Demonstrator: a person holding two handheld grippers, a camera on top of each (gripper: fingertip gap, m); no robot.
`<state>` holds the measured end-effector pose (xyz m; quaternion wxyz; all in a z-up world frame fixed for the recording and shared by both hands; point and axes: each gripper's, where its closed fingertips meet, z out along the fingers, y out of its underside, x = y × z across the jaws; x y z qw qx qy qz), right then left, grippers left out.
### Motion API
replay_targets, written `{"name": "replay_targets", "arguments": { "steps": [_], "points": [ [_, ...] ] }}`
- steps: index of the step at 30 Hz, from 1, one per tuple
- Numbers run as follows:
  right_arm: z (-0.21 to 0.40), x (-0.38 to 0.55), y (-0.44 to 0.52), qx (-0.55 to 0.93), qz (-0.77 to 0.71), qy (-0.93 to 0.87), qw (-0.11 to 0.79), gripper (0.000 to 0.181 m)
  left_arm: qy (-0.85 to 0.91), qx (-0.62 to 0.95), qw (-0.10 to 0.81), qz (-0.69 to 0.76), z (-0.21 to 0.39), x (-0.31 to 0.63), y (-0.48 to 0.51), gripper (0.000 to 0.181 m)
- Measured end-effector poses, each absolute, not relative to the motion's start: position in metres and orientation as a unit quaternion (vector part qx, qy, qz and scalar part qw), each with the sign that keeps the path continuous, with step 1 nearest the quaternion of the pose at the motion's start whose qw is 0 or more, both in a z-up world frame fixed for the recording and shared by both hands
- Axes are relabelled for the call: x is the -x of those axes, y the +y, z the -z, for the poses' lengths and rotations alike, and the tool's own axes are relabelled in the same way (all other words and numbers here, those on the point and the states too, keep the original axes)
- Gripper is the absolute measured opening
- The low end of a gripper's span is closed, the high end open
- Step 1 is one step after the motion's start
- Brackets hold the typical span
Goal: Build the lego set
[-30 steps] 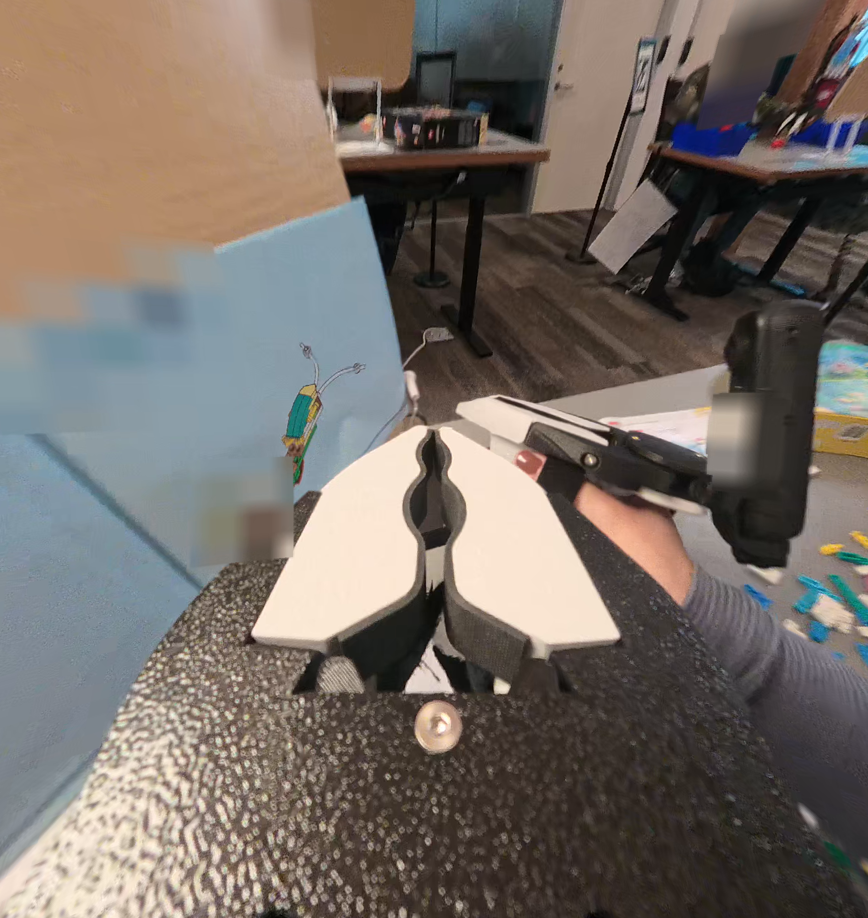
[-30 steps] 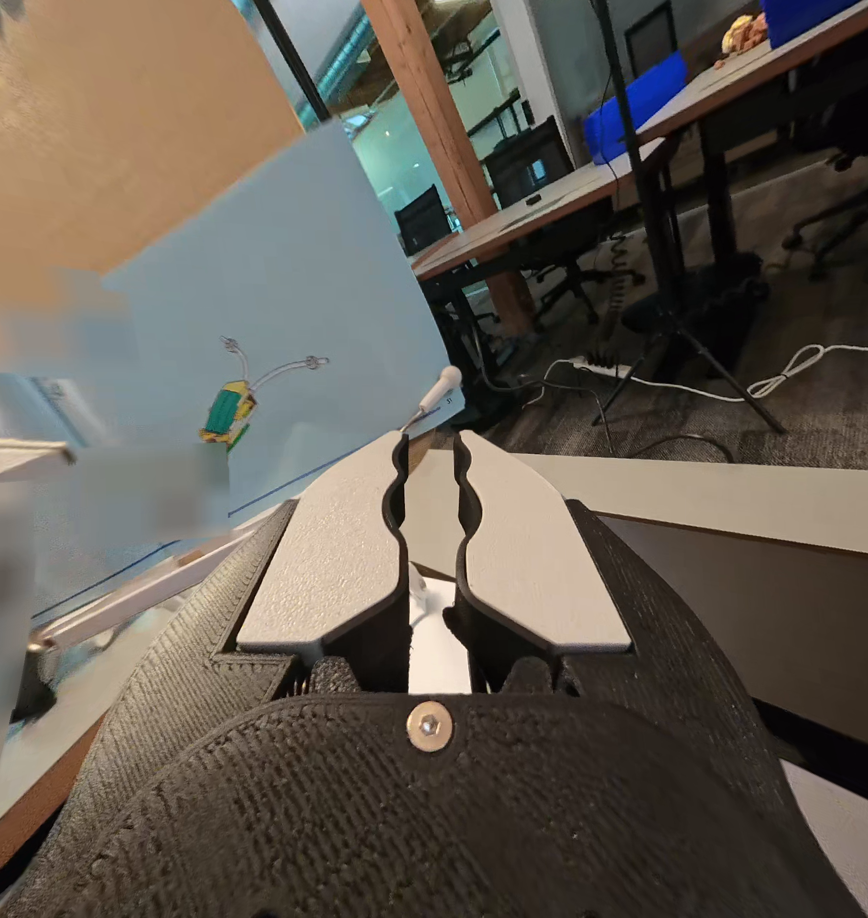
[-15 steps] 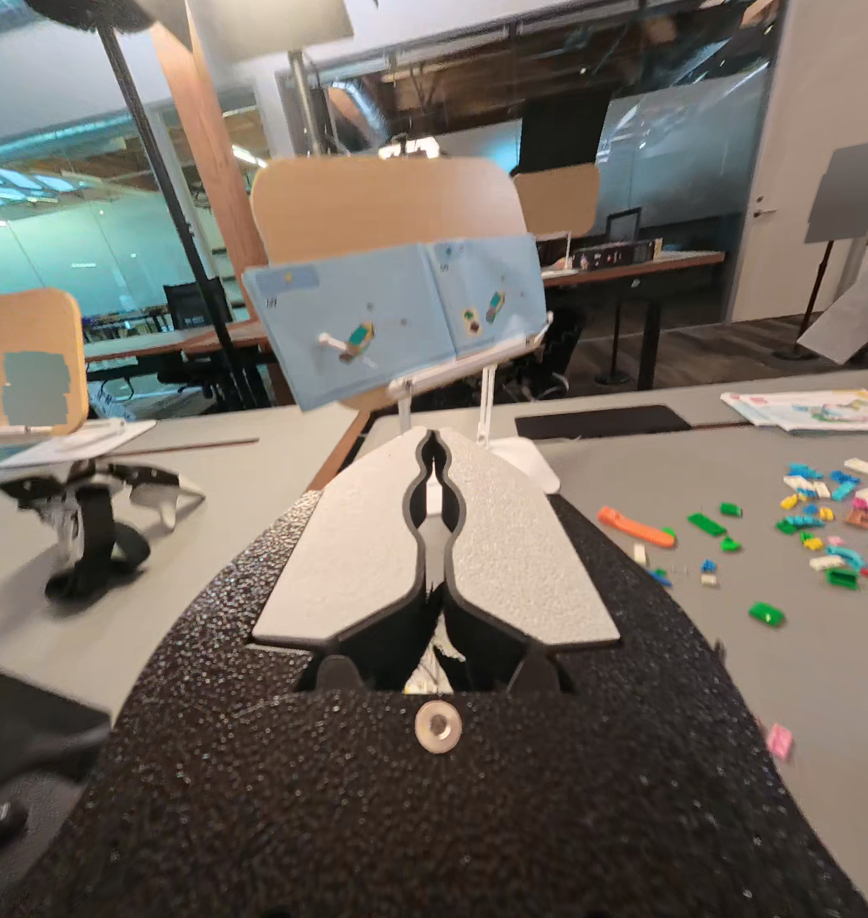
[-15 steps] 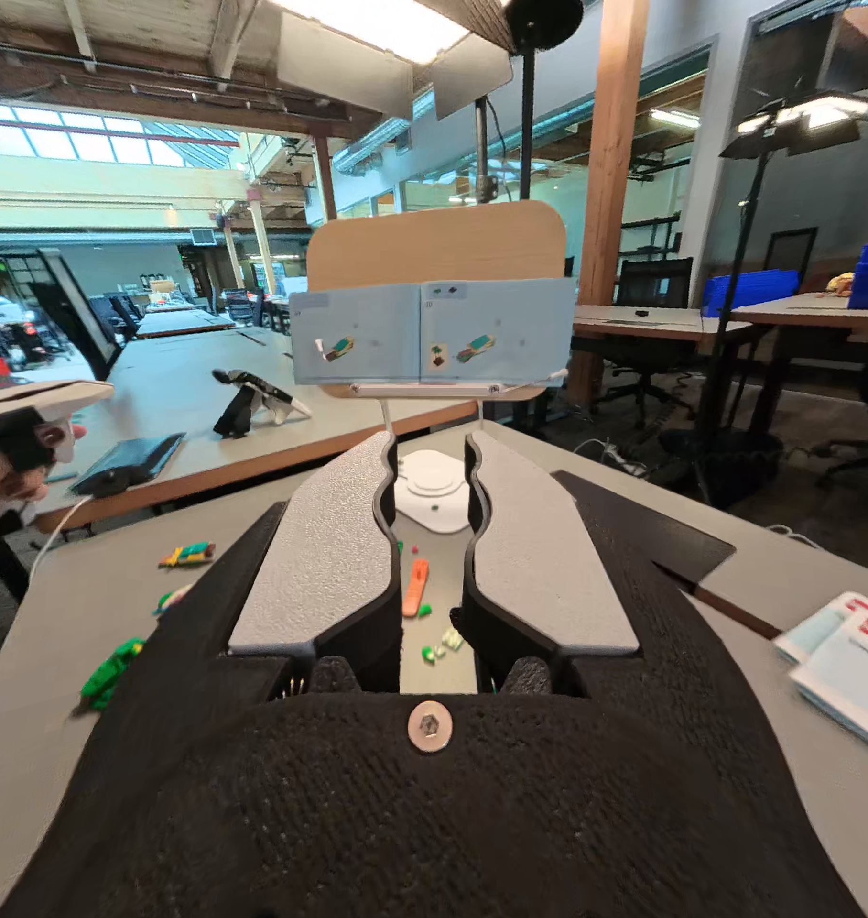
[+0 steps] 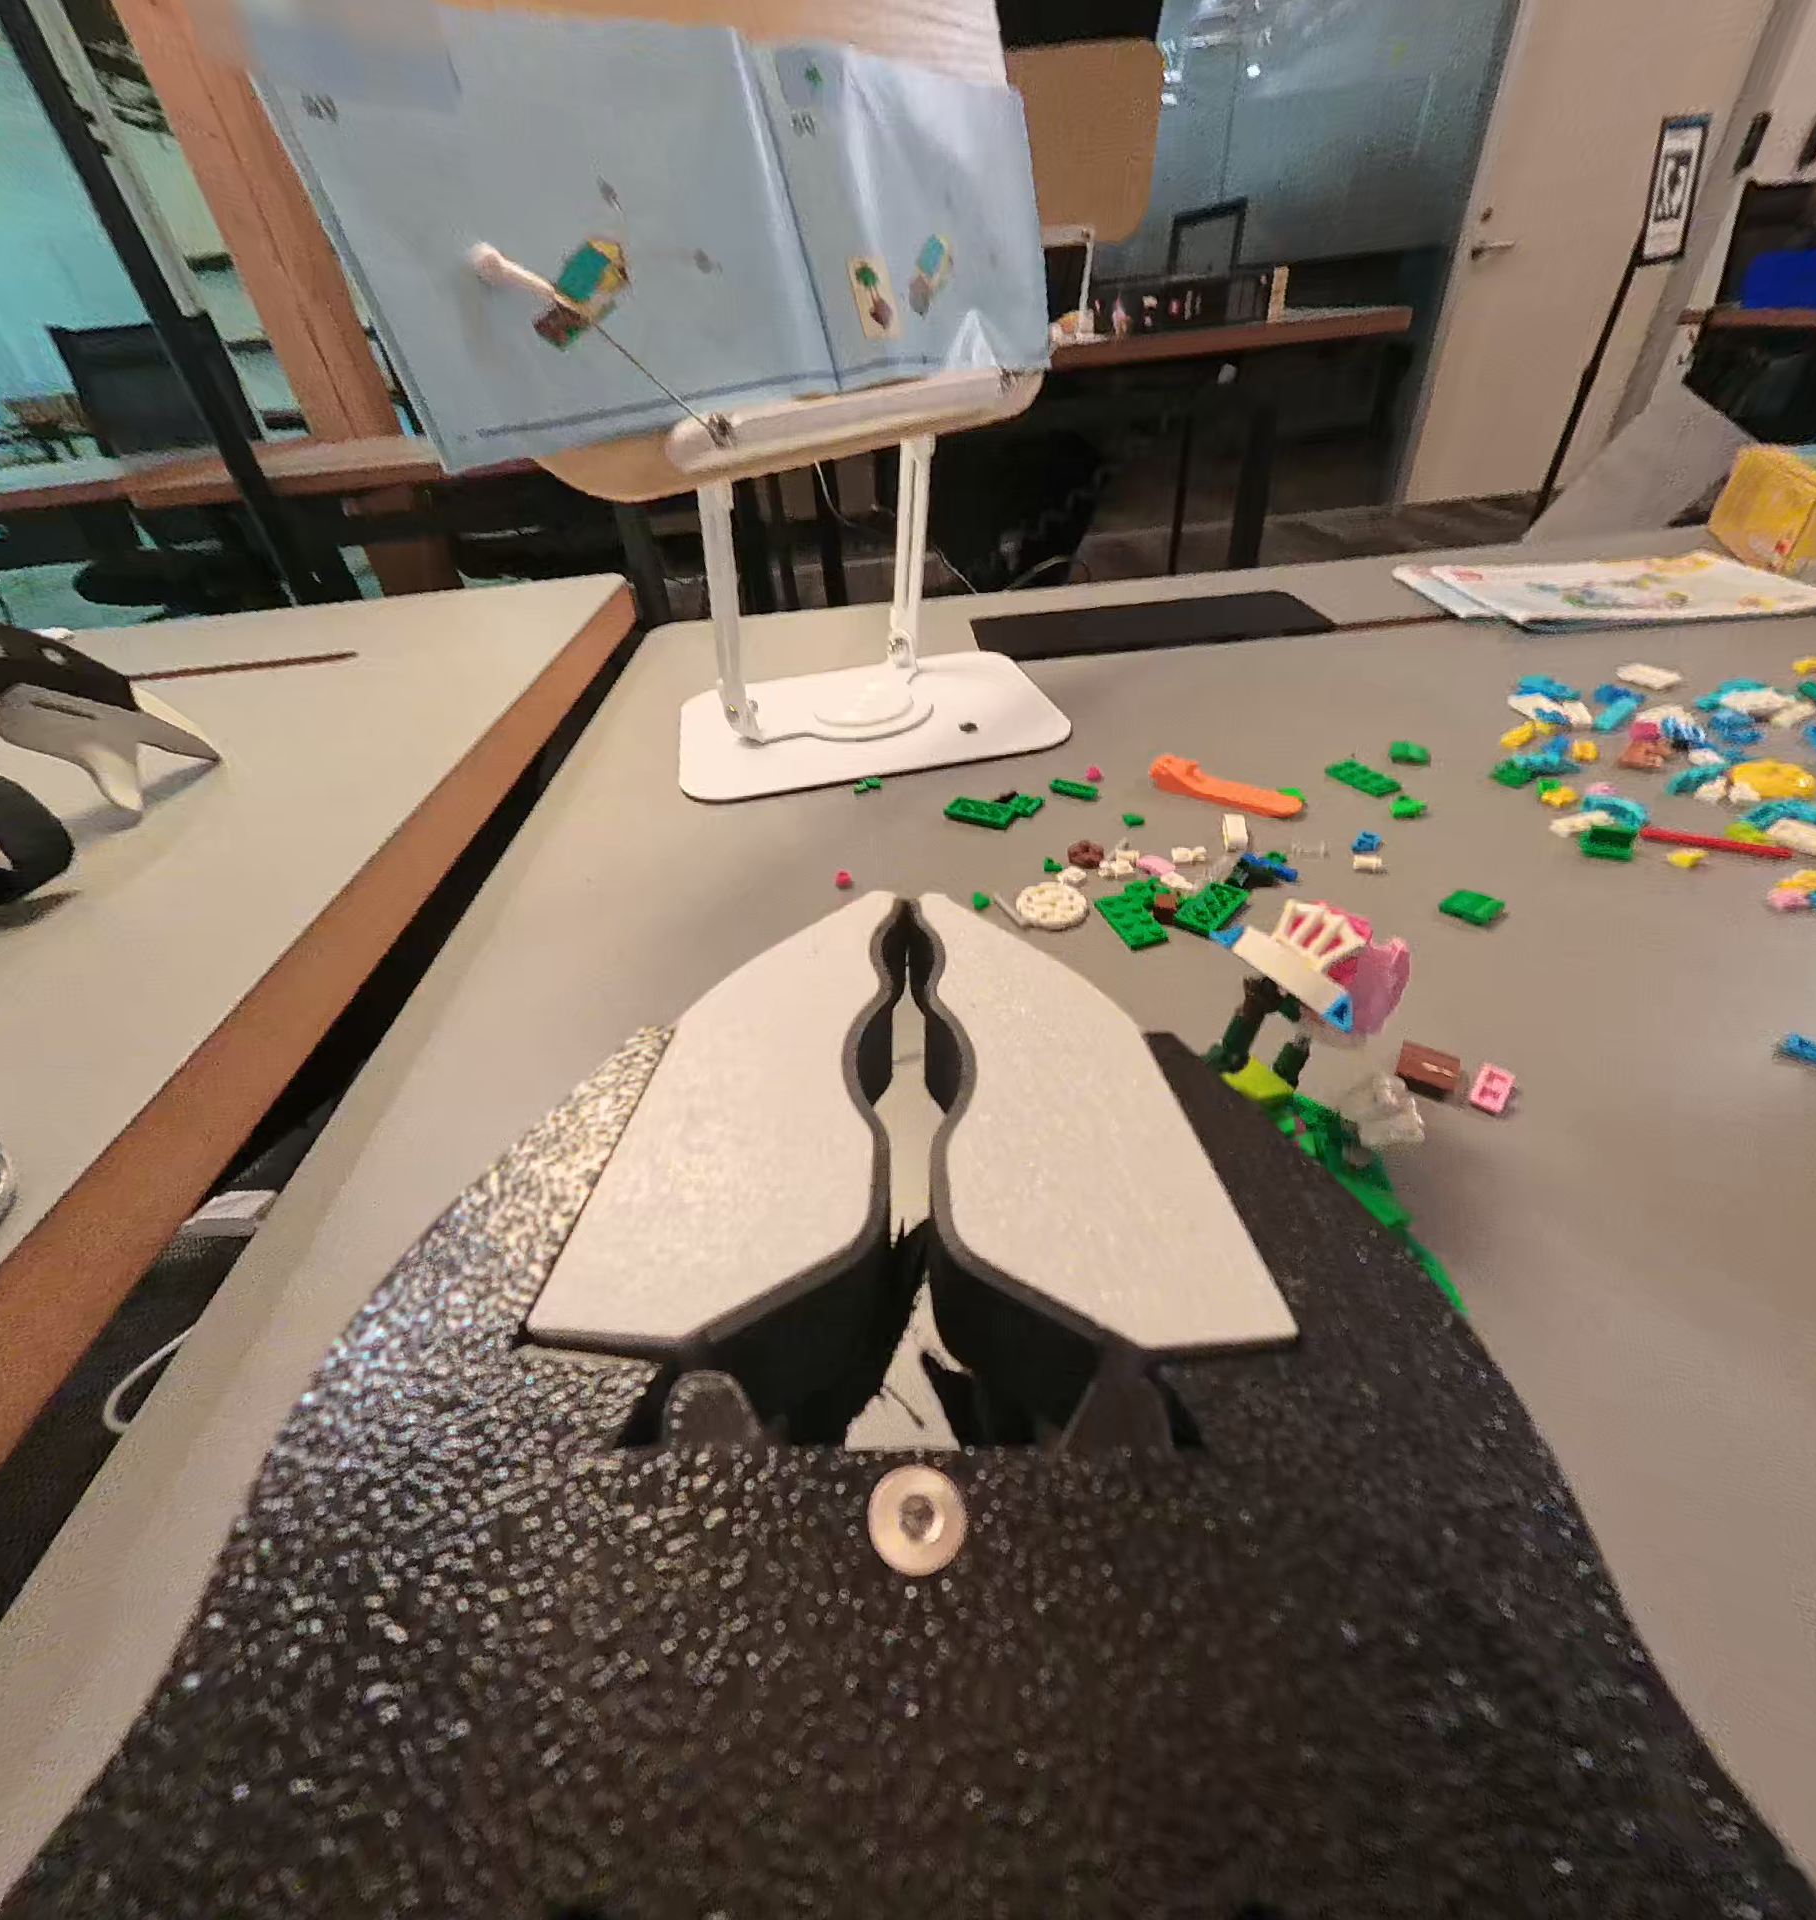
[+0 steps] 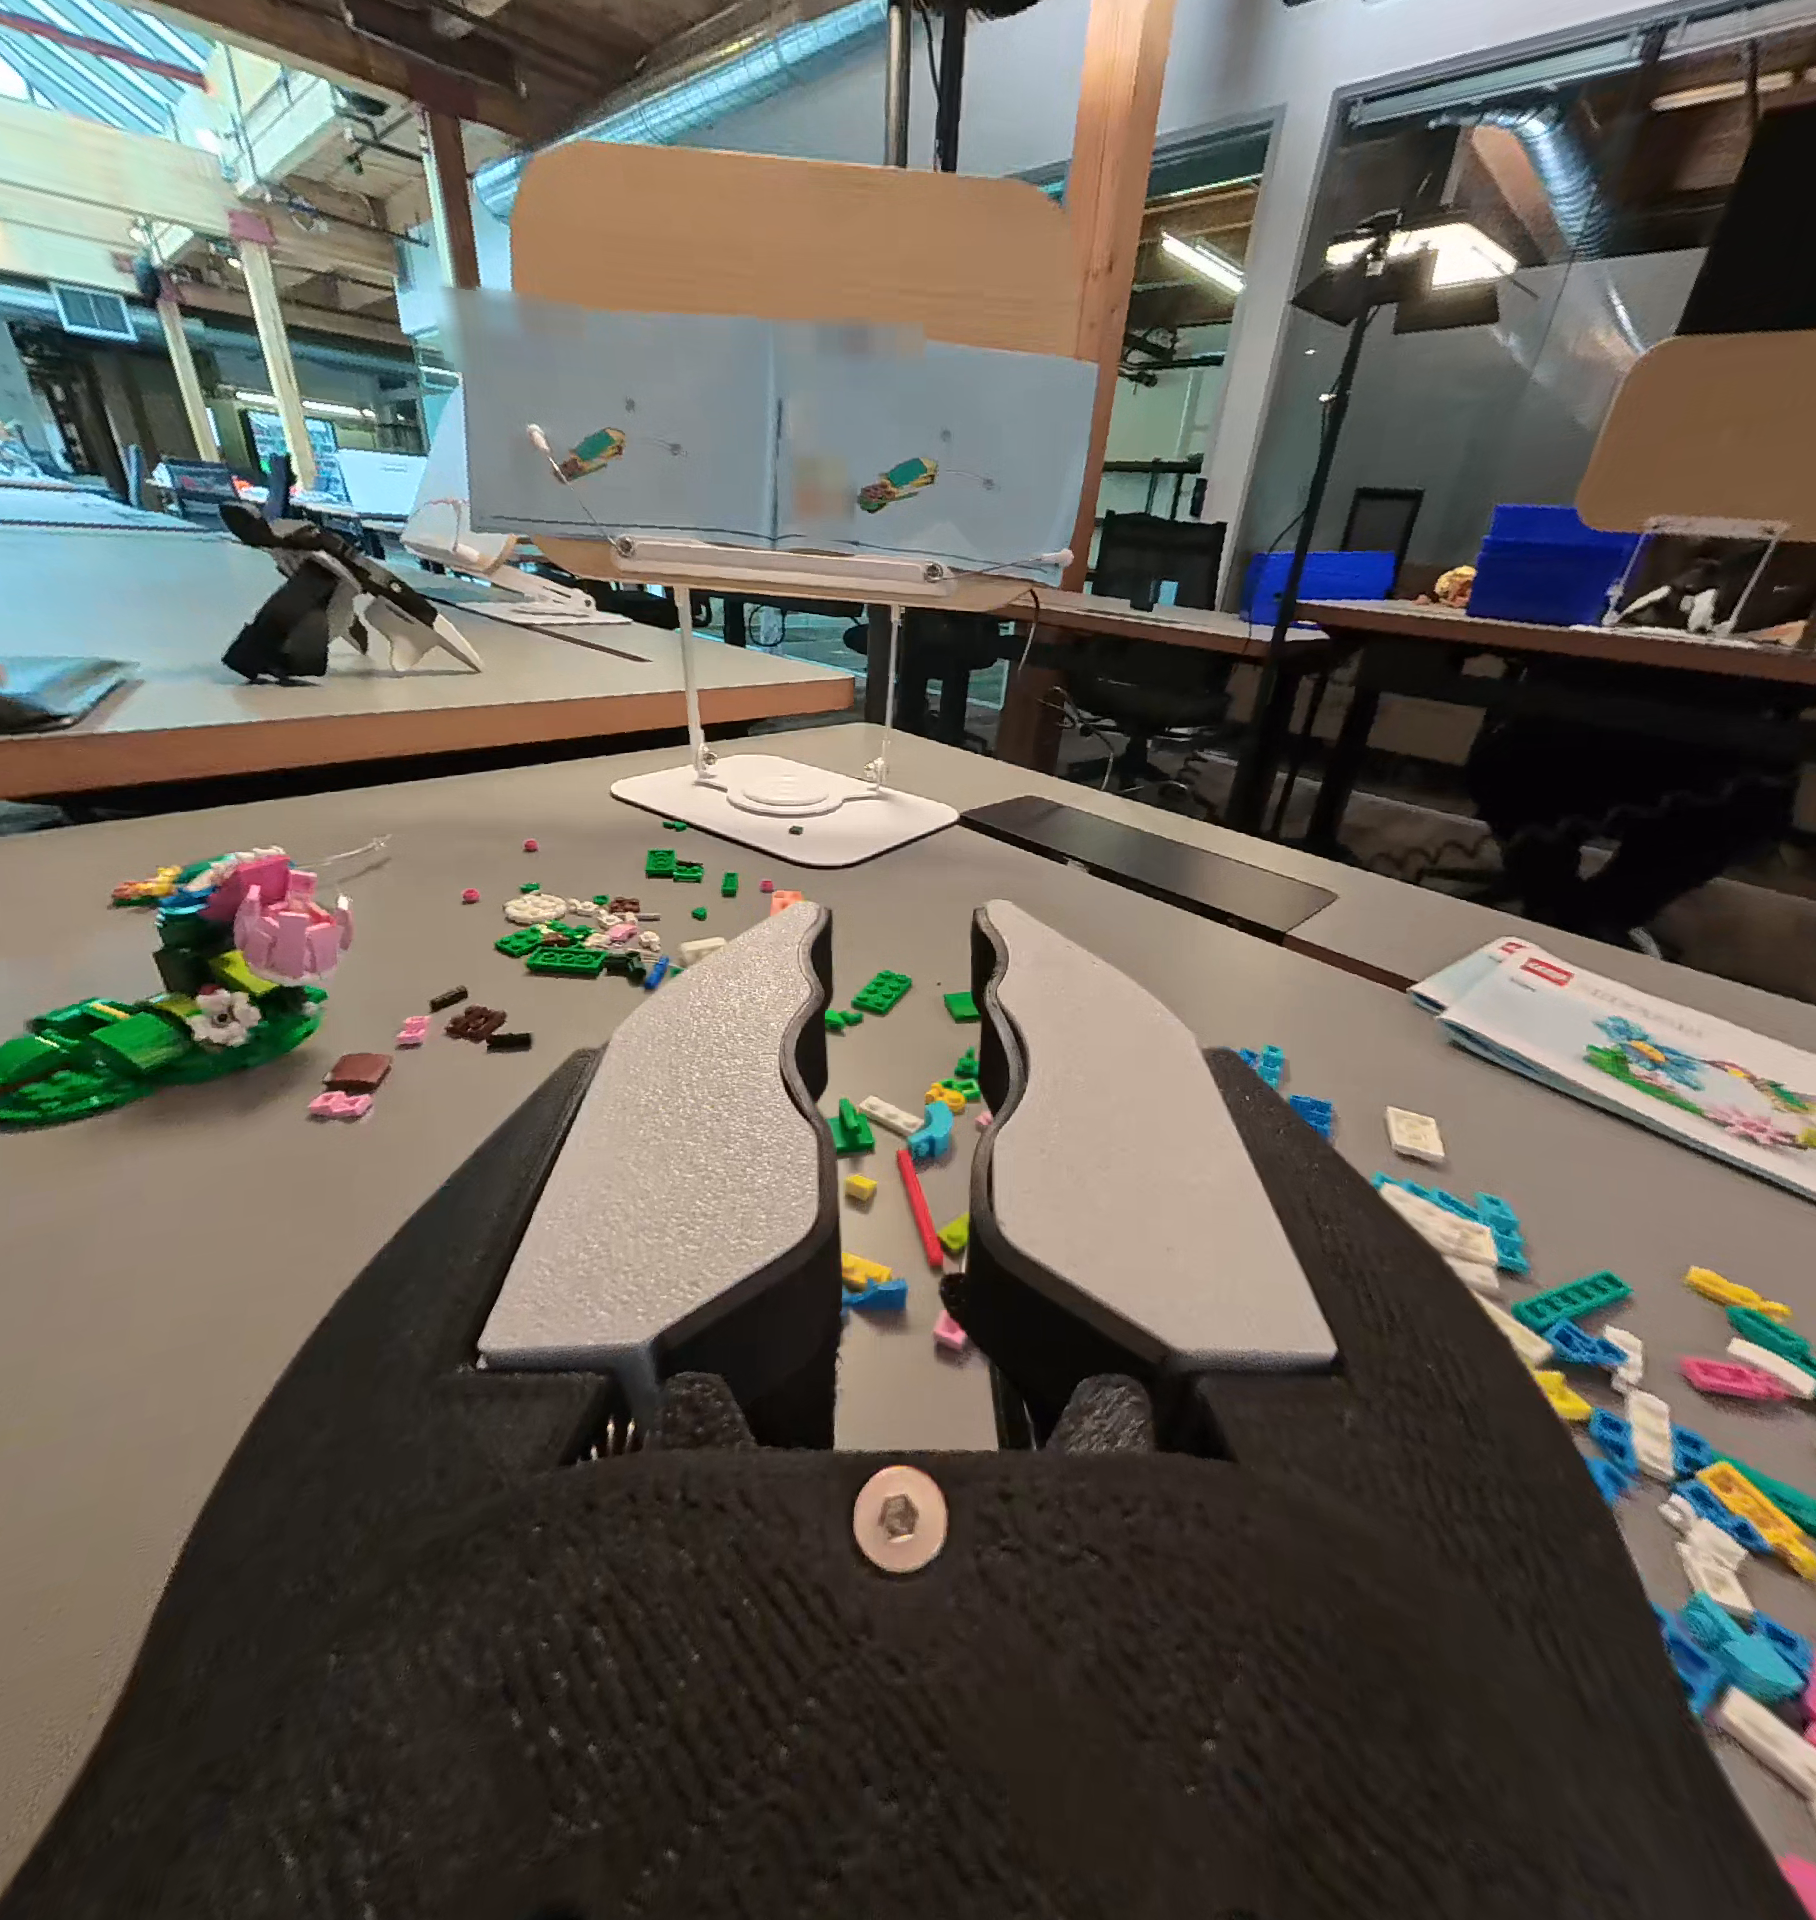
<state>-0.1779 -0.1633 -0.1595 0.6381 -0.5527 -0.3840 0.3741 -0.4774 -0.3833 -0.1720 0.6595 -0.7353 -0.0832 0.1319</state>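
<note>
Lego flower model of green leaves and pink petals (image 6: 182, 987) sits near-left, so your empty, narrowly parted right gripper (image 6: 899, 920) may scatter loose coloured bricks (image 6: 909, 1164) beneath, while your left gripper (image 5: 909, 914), pinched together, risks knocking it.

Both wrist cameras low over the grey table (image 5: 592, 935), facing the instruction stand (image 6: 779, 800), left view closer, both sharing the flower build (image 6: 239, 956).

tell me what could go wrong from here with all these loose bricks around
The right gripper hangs open over a dense scatter of small bricks, so it may pinch two at once or flick neighbours away. The half-built flower model stands near the left gripper, which could knock it over.
</note>
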Motion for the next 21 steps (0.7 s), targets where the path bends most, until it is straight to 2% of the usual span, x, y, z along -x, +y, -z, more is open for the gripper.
{"name": "replay_targets", "arguments": {
  "steps": [2, 3, 4, 7, 14, 21],
  "points": [
    [0.165, 0.181, -0.163, 0.557, -0.371, -0.389, 0.634, 0.023, -0.066, 0.746, 0.654, -0.109, 0.178, 0.473, -0.38, 0.0],
    [0.168, 0.183, -0.165, 0.559, -0.372, -0.391, 0.63, 0.023, -0.059, 0.753, 0.649, -0.09, 0.182, 0.468, -0.377, 0.029],
    [0.171, 0.185, -0.167, 0.56, -0.373, -0.395, 0.626, 0.023, -0.057, 0.765, 0.638, -0.066, 0.187, 0.462, -0.374, 0.043],
    [0.178, 0.191, -0.172, 0.554, -0.36, -0.413, 0.626, 0.023, -0.062, 0.801, 0.594, -0.042, 0.21, 0.457, -0.371, 0.065],
    [0.187, 0.2, -0.179, 0.536, -0.358, -0.447, 0.62, 0.023, -0.087, 0.843, 0.509, -0.15, 0.239, 0.511, -0.388, 0.057],
    [0.185, 0.199, -0.178, 0.538, -0.386, -0.435, 0.61, 0.022, -0.01, 0.899, 0.431, -0.083, 0.271, 0.531, -0.371, 0.057]
  ]
}}
